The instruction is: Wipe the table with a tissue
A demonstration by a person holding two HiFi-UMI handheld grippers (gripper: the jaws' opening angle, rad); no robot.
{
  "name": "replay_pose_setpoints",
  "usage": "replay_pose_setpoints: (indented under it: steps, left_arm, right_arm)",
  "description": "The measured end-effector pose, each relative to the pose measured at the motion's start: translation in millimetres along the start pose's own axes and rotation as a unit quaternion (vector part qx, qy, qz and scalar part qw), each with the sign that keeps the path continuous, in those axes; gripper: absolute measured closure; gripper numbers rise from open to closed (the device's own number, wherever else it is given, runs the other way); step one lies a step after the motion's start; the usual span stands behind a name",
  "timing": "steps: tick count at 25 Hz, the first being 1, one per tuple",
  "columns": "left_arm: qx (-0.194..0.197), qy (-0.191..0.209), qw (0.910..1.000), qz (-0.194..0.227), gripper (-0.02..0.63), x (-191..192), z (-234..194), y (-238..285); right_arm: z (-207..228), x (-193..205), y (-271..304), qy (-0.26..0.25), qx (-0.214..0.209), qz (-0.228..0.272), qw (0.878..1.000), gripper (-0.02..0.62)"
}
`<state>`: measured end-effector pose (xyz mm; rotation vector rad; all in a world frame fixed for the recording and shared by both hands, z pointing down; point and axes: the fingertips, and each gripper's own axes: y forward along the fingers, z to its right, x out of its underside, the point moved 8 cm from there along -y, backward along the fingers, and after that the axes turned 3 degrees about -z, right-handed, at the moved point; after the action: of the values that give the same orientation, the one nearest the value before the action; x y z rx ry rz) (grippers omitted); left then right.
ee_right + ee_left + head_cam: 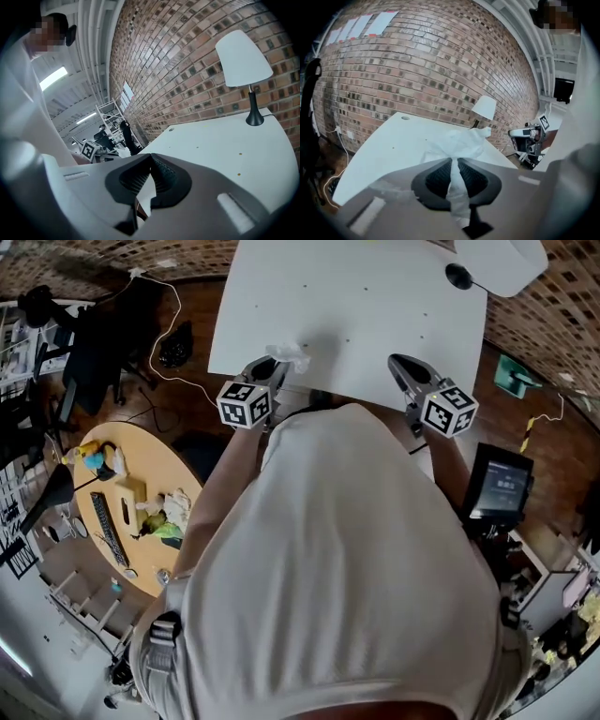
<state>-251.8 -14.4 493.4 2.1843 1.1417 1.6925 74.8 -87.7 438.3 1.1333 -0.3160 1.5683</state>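
Head view: left tool [265,367] and right tool [401,364] sit at the white surface's [356,315] near edge, tissue [289,354] bunched at the left tip. Left gripper view: left tool pinches the tissue above the surface. Right gripper view: right tool pressed together

The tissue [286,354] is over the table's [356,306] near edge, the lamp [502,261] far right.

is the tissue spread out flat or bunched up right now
Bunched up: the left tongs pinch the tissue into a narrow strip, and its free end puffs out crumpled beyond them.
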Motion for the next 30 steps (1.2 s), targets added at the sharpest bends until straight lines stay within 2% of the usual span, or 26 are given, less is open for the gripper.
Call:
replay_pose_setpoints:
  steps: [3, 6, 9, 15, 23, 30]
  left_arm:
    - [0.021, 0.020, 0.9995, -0.017, 0.565, -7.0, -8.3, 12.8]
    - [0.030, 0.022, 0.9989, -0.030, 0.565, -9.9, -25.3, 22.8]
    - [0.042, 0.025, 0.9970, -0.059, 0.565, -0.5, -37.7, 28.9]
    - [0.056, 0.056, 0.9909, -0.109, 0.565, 5.8, -53.3, 55.3]
    - [0.045, 0.077, 0.9831, -0.160, 0.565, 10.2, -51.9, 81.4]
    - [-0.019, 0.084, 0.9760, -0.200, 0.563, 19.9, -53.2, 94.9]
  right_arm:
    - [-2.8, -5.2, 2.0, -0.002, 0.017, 0.006, 1.000, 0.588]
    - [-4.8, -8.8, 6.2, -0.002, 0.036, 0.019, 0.999, 0.588]
    - [-9.2, -2.6, 9.3, 0.011, 0.057, 0.029, 0.998, 0.588]
    - [-14.7, -0.6, 4.3, 0.025, 0.102, 0.040, 0.994, 0.588]
    - [-14.2, 3.0, -10.4, 0.035, 0.135, 0.048, 0.989, 0.588]
    - [-10.1, 5.1, -20.0, 0.040, 0.130, 0.054, 0.989, 0.588]
